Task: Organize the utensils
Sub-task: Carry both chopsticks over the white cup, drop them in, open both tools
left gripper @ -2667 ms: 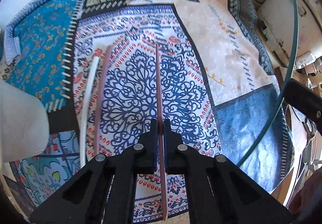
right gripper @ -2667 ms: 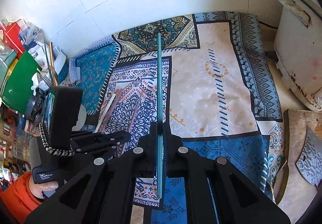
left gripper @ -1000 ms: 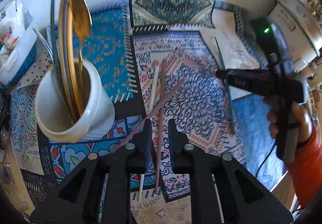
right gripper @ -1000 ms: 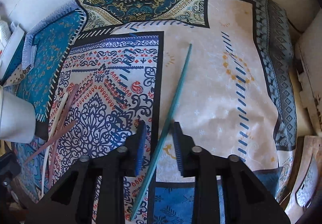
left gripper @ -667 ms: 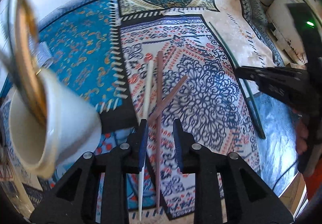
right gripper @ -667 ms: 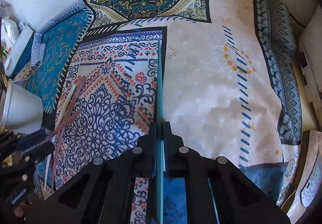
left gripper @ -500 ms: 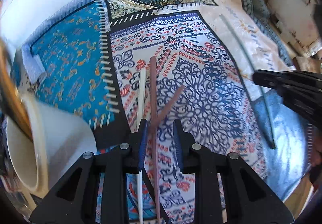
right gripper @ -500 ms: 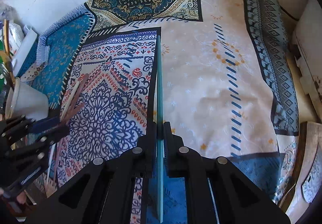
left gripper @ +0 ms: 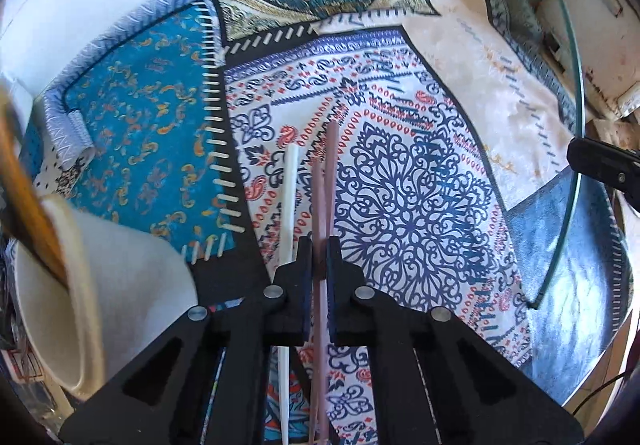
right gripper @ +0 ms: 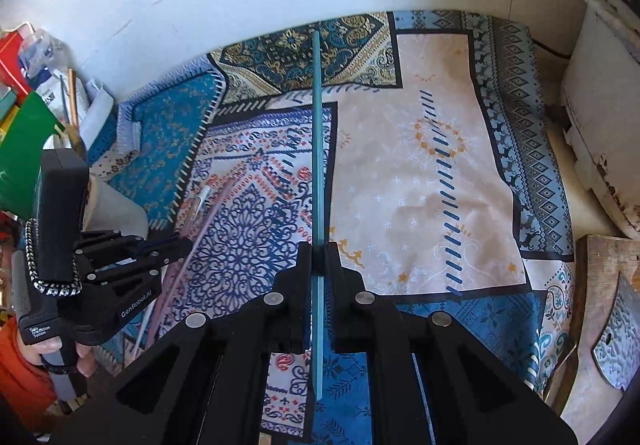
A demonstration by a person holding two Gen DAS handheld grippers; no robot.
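below, left tongs clamp blurred pink chopsticks, right tongs a teal chopstick.

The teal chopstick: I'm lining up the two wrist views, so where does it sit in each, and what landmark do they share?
Left wrist view: the teal chopstick curves down the far right edge, past the right gripper.
Right wrist view: it runs straight up the centre, clamped in the right gripper's fingers.
Shared landmark: the white cup, lower left in the left view, at mid-left in the right view.
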